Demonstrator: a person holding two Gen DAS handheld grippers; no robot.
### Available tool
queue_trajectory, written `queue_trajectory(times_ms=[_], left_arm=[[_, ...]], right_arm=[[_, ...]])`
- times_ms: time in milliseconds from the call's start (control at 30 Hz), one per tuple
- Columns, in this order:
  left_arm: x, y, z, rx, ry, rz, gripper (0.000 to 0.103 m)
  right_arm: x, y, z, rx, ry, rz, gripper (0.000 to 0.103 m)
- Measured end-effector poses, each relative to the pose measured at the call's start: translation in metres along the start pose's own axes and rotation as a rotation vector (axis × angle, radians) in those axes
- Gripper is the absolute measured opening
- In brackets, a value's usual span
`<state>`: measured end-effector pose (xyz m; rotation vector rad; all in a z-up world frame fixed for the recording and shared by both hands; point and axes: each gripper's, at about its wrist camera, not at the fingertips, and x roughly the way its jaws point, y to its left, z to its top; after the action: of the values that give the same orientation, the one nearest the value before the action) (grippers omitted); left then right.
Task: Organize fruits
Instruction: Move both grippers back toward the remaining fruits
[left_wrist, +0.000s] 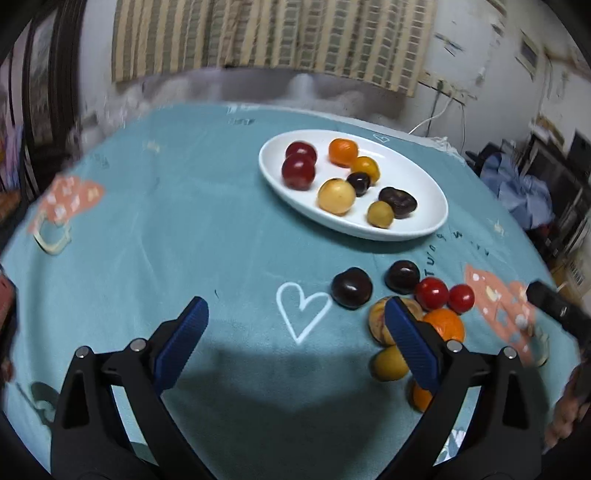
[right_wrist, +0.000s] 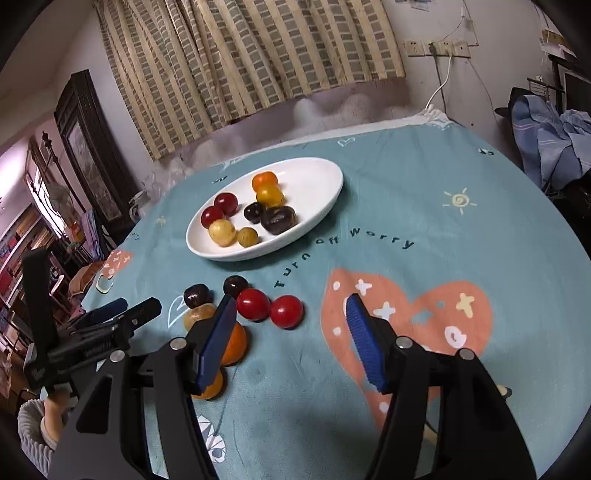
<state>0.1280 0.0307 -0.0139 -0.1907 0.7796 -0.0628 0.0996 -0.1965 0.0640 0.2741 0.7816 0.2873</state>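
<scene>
Left tongs (left_wrist: 295, 321): jaws are seen spread wide, nothing between them, poised over the teal printed cloth (left_wrist: 147, 240) covering the tabletop.

Loose fruit is found clustered on the cloth near the right finger of the left tongs: two dark glossy plums (left_wrist: 351, 287), a mottled yellow-brown fruit (left_wrist: 376, 317), a yellow round fruit (left_wrist: 388, 363), an orange citrus fruit (left_wrist: 445, 323) and two small red glossy tomatoes (left_wrist: 431, 293). Part of a further orange fruit is hidden behind that finger.

The white oval ceramic dish (left_wrist: 424, 177) is set beyond the cluster, well apart, already carrying eight assorted fruits.

Right tongs (right_wrist: 291, 321): jaws are seen partly open and empty, with the red tomatoes just ahead of their left finger.

Handling, as judged: the fruits are light, smooth-skinned and round, so rolling and slipping are likely; tomatoes and plums are soft and bruise under pressure. Each piece is best taken singly across its widest part, with gentle closure.
</scene>
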Motion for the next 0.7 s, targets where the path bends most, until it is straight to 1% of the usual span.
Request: queue_trajectory(times_ms=[67,133,200,267,333,400,500,533,567,600,667,700], left_arm=[[0.003,0.01,0.004,-0.046,-0.001,-0.032,0.098],[0.009,0.017,0.008,-0.075,0.01,-0.045,0.098],[0.017,0.019,0.012,-0.089,0.03,-0.049,0.098],[0.025,0.017,0.016,-0.1,0.055,-0.075,0.098],[0.029,0.01,0.019,-0.086,0.068,-0.097,0.098],[0.033,0.0,0.021,-0.052,0.073,-0.079,0.098],[0.046,-0.012,0.02,0.014,0.11,-0.008,0.098],[0.05,-0.013,0.019,0.023,0.122,0.011,0.098],[0.054,-0.013,0.019,0.032,0.137,0.032,0.101],[0.055,-0.012,0.018,0.036,0.142,0.031,0.101],[0.051,-0.008,0.02,0.039,0.137,0.049,0.101],[0.044,-0.005,0.02,0.054,0.109,0.092,0.101]], right_arm=[[0.005,0.003,0.0,-0.009,0.021,0.0,0.062],[0.008,0.005,-0.002,-0.021,0.034,-0.011,0.064],[0.01,0.006,-0.003,-0.026,0.043,-0.024,0.064],[0.011,0.005,-0.005,-0.024,0.05,-0.036,0.064],[0.011,0.002,-0.005,-0.013,0.052,-0.047,0.065],[0.011,-0.001,-0.005,-0.002,0.056,-0.05,0.065],[0.013,-0.005,-0.005,0.018,0.067,-0.059,0.065],[0.013,-0.007,-0.005,0.024,0.069,-0.061,0.065],[0.013,-0.008,-0.005,0.026,0.069,-0.062,0.065],[0.013,-0.008,-0.005,0.029,0.069,-0.064,0.065],[0.012,-0.009,-0.005,0.034,0.066,-0.067,0.065],[0.012,-0.009,-0.005,0.036,0.065,-0.067,0.065]])
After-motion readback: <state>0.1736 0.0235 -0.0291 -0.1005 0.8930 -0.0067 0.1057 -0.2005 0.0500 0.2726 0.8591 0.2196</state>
